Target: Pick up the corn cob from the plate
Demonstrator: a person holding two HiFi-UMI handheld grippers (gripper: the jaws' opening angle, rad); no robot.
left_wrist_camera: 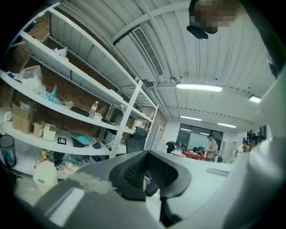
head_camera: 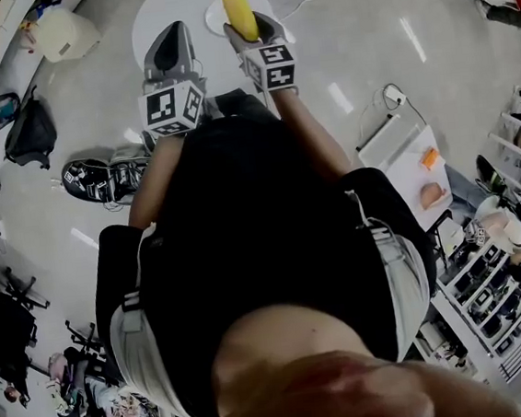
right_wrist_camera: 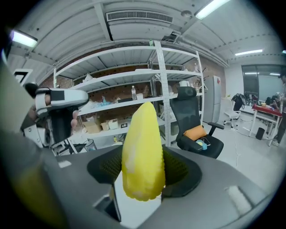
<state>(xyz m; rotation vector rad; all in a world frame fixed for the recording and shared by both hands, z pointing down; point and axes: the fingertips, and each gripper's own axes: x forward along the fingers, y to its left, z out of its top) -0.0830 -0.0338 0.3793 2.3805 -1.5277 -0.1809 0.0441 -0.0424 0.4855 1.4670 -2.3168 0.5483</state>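
The left gripper (head_camera: 170,48) is hovering over the left part of the round white bench (head_camera: 152,15), its jaws pressing together on nothing. The right gripper (head_camera: 249,30) is clamping its jaws on the yellow corn cob (head_camera: 239,9), whose tip is pointing away from the jaws, above the white plate (head_camera: 214,17) lying toward the bench's right edge.

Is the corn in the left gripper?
No, the corn cob stands clamped between the right gripper's jaws; the left gripper holds nothing.
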